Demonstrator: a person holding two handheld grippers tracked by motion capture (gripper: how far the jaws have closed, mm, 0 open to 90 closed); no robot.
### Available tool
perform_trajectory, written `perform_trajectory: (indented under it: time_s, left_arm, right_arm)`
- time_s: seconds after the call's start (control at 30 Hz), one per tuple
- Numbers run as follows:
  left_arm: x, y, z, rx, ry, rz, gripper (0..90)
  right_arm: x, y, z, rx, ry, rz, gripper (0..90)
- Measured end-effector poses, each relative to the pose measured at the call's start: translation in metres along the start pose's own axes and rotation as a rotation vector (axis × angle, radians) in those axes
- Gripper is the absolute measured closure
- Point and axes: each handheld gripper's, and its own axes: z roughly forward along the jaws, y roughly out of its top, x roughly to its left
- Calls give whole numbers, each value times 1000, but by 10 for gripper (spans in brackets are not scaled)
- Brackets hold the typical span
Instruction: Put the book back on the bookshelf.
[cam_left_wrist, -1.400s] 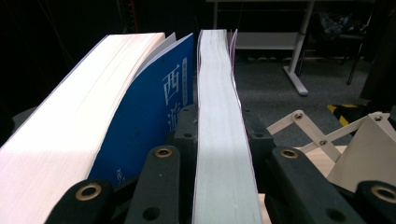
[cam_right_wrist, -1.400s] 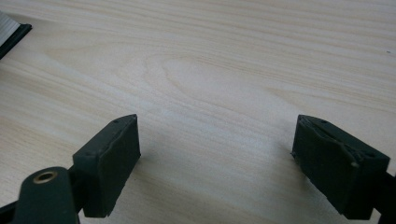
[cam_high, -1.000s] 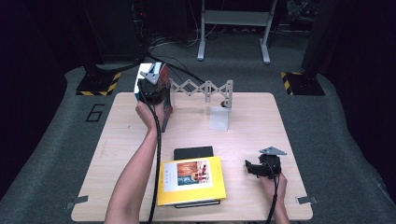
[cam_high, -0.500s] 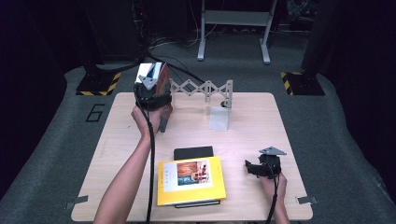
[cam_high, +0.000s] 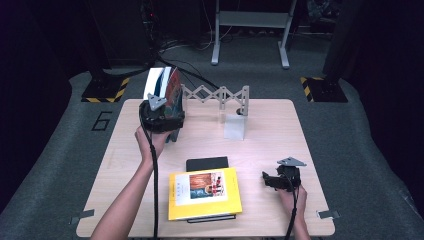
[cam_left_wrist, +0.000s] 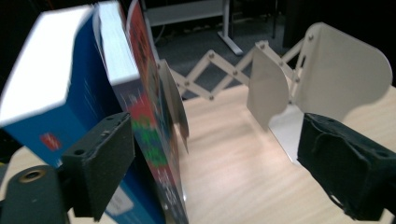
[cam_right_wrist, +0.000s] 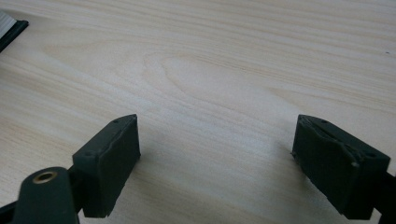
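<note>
Pale wooden table (cam_high: 260, 130) on grey carpet (cam_high: 360, 125), dark room; both grippers (cam_left_wrist: 210, 154) (cam_right_wrist: 215, 163) released.

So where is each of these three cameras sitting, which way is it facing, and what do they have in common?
High view: above the person's side, looking forward and down at the table; forearms, both hand-held grippers.
Left gripper view: on the left hand-held gripper, facing upright books and expanding book rack; open jaws.
Right gripper view: on the right hand-held gripper, facing bare tabletop; open jaws.
Shared: high and left views show the books and rack.
</note>
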Motion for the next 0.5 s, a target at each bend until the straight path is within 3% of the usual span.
perform_trajectory:
  time_s: [0.2, 0.43, 0.5]
  left_arm:
    - [3, -26, -7, 57, -10, 5, 54]
    - [8, -54, -14, 107, -20, -16, 14]
    - [10, -70, -18, 128, -18, -20, 3]
  right_arm:
    - [0, 0, 0, 1, 4, -3, 140]
    - [2, 0, 0, -2, 7, -1, 136]
    - [3, 0, 0, 3, 5, -7, 134]
